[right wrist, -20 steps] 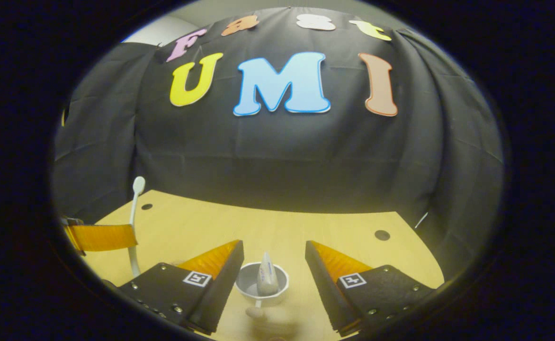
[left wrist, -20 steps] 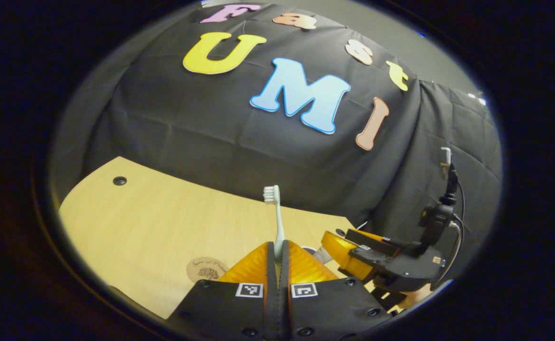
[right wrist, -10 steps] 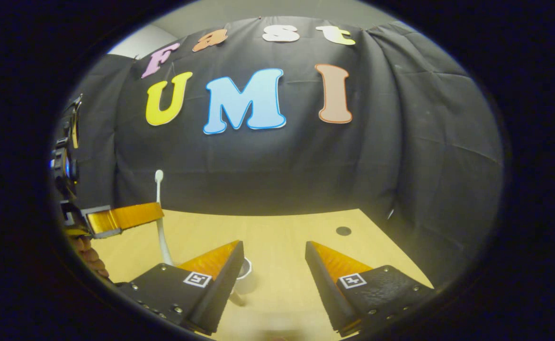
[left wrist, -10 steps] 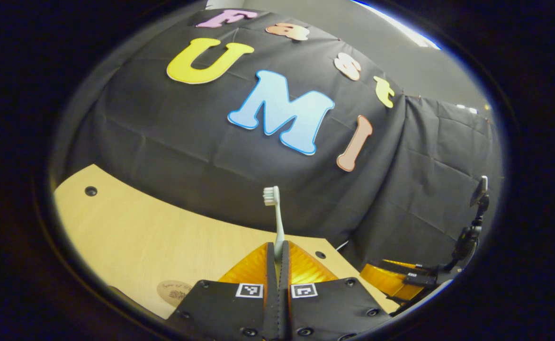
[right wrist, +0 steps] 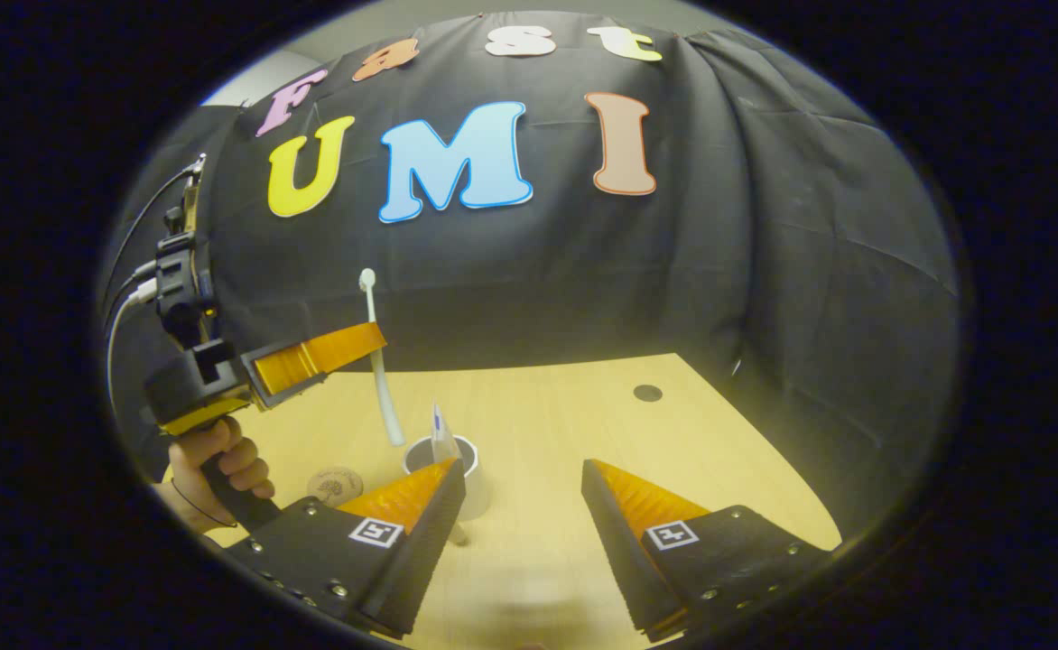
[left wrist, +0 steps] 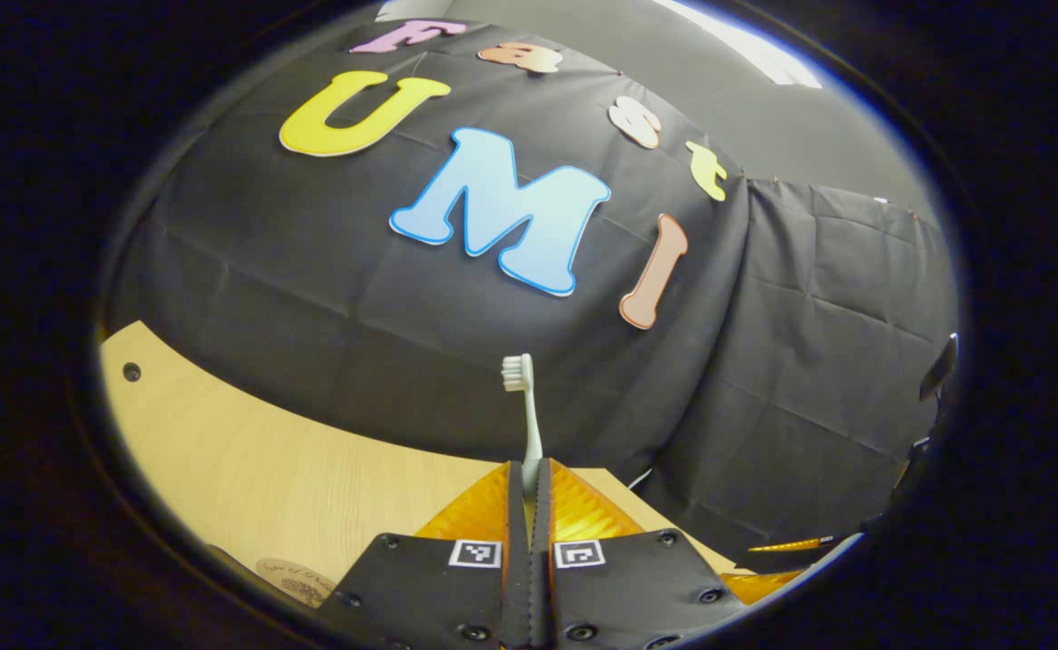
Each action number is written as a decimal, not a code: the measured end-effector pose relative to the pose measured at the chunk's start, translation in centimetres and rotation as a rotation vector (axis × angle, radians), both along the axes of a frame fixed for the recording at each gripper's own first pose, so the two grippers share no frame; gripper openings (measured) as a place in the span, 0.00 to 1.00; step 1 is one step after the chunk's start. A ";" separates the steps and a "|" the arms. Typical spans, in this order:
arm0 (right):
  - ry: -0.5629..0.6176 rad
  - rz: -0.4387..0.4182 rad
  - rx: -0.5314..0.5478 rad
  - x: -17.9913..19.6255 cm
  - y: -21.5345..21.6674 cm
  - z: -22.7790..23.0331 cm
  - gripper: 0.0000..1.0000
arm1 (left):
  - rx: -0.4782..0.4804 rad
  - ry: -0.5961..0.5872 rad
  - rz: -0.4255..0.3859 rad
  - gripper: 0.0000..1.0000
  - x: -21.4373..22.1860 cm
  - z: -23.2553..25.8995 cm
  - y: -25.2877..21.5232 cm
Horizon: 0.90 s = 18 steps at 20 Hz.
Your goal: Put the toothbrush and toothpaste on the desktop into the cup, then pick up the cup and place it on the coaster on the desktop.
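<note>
One wooden desktop, black-draped booth.

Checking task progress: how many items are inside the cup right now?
1. The toothpaste stands in the cup on the desk. The toothbrush is not in: the left gripper holds it upright above the cup. The right gripper partly hides the cup, so more could be inside.

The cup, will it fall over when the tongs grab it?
Maybe. The small white cup looks light, and the toothpaste tube sticks up past its rim, so it's likely top-heavy. It stands upright on the wooden desk, so a gentle grab probably holds.
</note>
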State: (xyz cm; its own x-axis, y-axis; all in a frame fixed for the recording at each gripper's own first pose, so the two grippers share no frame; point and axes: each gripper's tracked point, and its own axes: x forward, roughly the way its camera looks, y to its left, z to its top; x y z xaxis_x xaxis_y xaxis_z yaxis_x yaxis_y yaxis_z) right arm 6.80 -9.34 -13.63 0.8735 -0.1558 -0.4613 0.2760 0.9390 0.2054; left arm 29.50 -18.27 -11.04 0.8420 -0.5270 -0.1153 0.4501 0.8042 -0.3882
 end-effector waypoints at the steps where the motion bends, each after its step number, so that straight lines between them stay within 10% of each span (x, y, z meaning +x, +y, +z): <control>1: 0.004 0.003 0.008 -0.1 0.2 -0.1 0.83 | 0.013 -0.005 -0.004 0.07 0.2 -0.5 -0.3; 18: 0.034 -0.007 0.090 -0.2 0.9 -0.9 0.83 | 0.238 0.006 -0.084 0.12 -0.9 -7.0 -2.2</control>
State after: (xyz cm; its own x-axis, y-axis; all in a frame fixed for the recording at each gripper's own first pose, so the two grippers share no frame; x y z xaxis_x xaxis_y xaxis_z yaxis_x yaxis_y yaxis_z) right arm 6.61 -8.43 -14.52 0.8560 -0.1189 -0.5031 0.2910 0.9152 0.2788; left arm 28.56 -20.42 -18.03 0.7951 -0.5527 -0.2496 0.5178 0.8330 -0.1949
